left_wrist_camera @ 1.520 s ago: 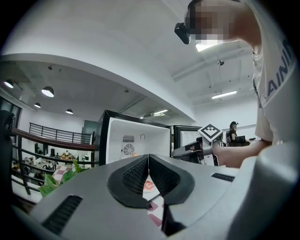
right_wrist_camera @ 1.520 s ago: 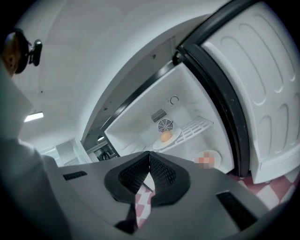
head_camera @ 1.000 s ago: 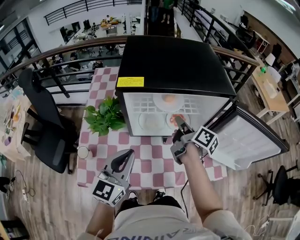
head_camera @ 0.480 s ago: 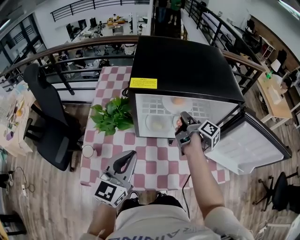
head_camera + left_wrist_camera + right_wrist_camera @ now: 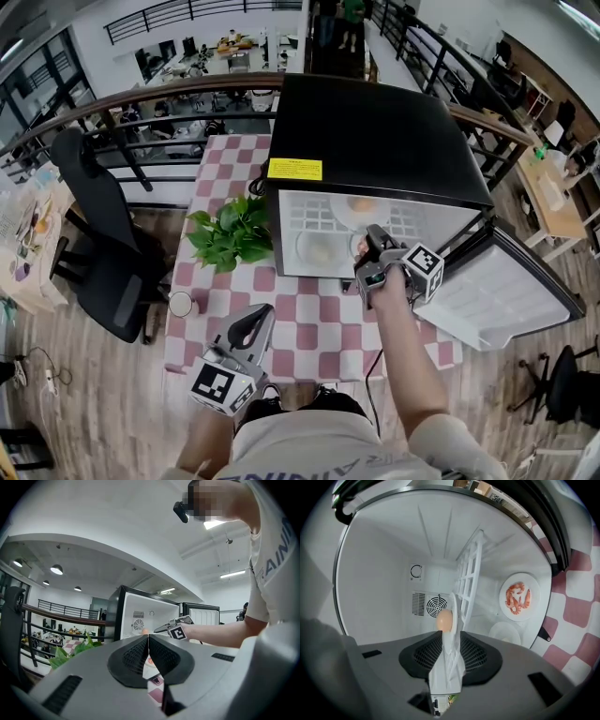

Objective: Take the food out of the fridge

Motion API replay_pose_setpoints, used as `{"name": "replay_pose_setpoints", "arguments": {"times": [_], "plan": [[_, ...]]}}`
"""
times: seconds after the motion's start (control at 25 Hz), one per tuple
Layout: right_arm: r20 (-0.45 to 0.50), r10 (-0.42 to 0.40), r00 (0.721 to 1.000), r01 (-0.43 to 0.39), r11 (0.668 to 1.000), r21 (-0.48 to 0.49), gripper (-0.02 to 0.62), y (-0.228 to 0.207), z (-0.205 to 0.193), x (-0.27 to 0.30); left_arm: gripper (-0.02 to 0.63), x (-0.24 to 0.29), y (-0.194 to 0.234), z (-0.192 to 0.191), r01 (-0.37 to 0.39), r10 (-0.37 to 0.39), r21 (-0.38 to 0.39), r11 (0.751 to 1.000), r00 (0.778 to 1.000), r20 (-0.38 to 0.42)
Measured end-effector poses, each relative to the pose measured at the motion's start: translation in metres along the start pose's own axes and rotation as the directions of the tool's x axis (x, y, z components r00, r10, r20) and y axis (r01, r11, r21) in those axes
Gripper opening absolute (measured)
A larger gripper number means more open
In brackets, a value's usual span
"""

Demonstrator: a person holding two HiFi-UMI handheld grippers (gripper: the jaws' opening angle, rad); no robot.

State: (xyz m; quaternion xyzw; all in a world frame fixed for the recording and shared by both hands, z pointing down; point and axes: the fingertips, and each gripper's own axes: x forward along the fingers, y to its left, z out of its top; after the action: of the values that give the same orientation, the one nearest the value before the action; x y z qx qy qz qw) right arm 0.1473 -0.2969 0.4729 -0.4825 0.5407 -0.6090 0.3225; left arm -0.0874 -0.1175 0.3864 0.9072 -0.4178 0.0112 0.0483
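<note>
- right claw is poked into the open mini fridge, jaws about half apart and they've just been opening, with the rim of the egg's plate between them
- egg sits on that plate on the wire shelf, and the shrimp plate is on the fridge floor
- left claw is closed tight on nothing, hanging over the checkered surface
</note>
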Motion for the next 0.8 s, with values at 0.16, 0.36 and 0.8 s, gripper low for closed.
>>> {"name": "replay_pose_setpoints", "arguments": {"times": [0.16,0.36,0.8], "plan": [[0.016,0.009,1.0,-0.009,1.0,-0.003,0.112,0.0,0.001,0.0,0.011,-0.003,0.001,-0.001,-0.001,0.001,-0.002,1.0,1.0,-0.004],[0.028,0.021,0.999,-0.021,1.0,0.012,0.112,0.004,0.0,-0.001,0.011,-0.009,0.003,-0.004,-0.009,0.009,-0.012,1.0,1.0,-0.009],[0.047,-0.044,0.998,0.04,0.997,0.072,0.032,-0.006,0.004,0.003,0.011,-0.013,0.006,-0.006,-0.013,0.013,-0.02,1.0,1.0,-0.009]]}}
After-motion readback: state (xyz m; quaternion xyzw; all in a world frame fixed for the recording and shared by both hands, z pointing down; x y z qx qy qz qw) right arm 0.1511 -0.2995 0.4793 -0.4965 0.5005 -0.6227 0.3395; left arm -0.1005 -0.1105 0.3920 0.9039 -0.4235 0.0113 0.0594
